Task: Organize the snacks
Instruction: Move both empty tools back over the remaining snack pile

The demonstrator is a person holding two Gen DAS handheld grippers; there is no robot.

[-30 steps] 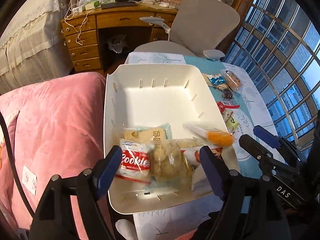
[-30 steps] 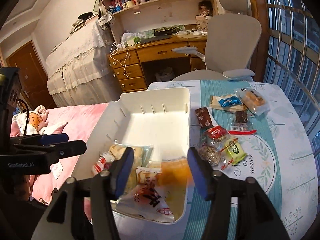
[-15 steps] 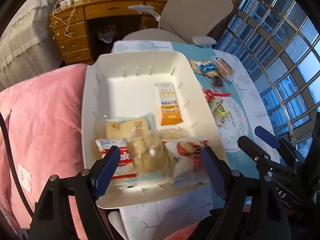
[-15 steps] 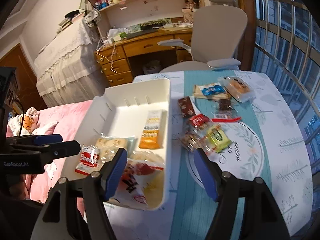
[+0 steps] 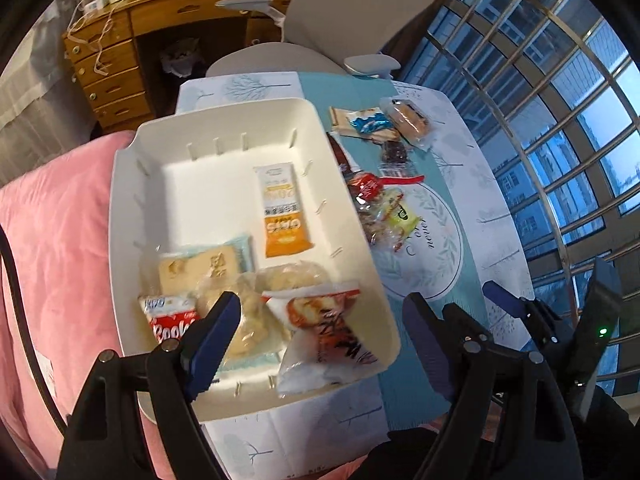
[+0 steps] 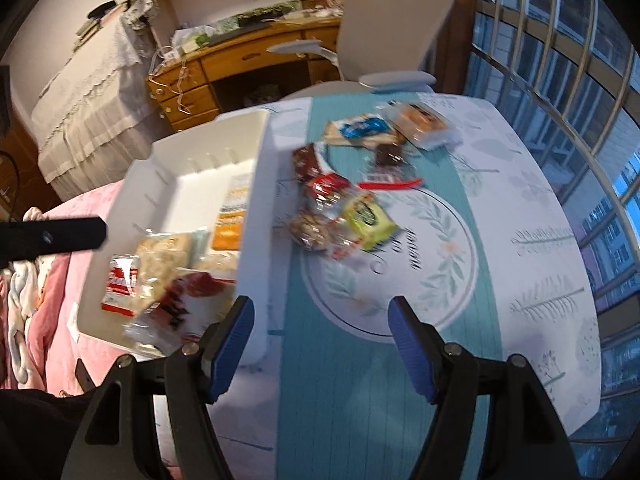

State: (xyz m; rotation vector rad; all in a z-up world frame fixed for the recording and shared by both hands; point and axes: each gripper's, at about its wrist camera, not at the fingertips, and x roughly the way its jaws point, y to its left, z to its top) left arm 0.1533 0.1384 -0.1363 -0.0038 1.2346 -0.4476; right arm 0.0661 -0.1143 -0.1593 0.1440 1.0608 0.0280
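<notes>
A white basket [image 5: 224, 128] stands on the left part of the table. In it lie an orange-and-white bar [image 5: 282, 208], a red cookies pack [image 5: 168, 322], a biscuit pack [image 5: 200, 264], clear pastry bags [image 5: 288, 276] and a red-and-white bag [image 5: 332, 328]. My left gripper [image 5: 320, 328] hangs open above the basket's near right corner, holding nothing. My right gripper [image 6: 322, 332] is open and empty over the teal runner [image 6: 320, 400], just right of the basket [image 6: 256, 208]. Loose snacks lie beyond it: a red packet [image 6: 326, 186], a green packet [image 6: 368, 216], a brown packet [image 6: 306, 158] and a blue-and-white packet [image 6: 360, 130].
A clear-wrapped cake [image 6: 420, 120] and a dark brownie [image 6: 388, 156] lie at the runner's far end. A grey office chair [image 6: 392, 32] and a wooden desk [image 6: 224, 64] stand behind the table. A pink blanket [image 5: 52, 240] lies to the left, window bars [image 6: 580, 80] to the right.
The orange-and-white bar, a second ago in the air at the right gripper, now lies flat in the basket. The right gripper has opened wider and swung right over the runner. The left gripper has shifted right.
</notes>
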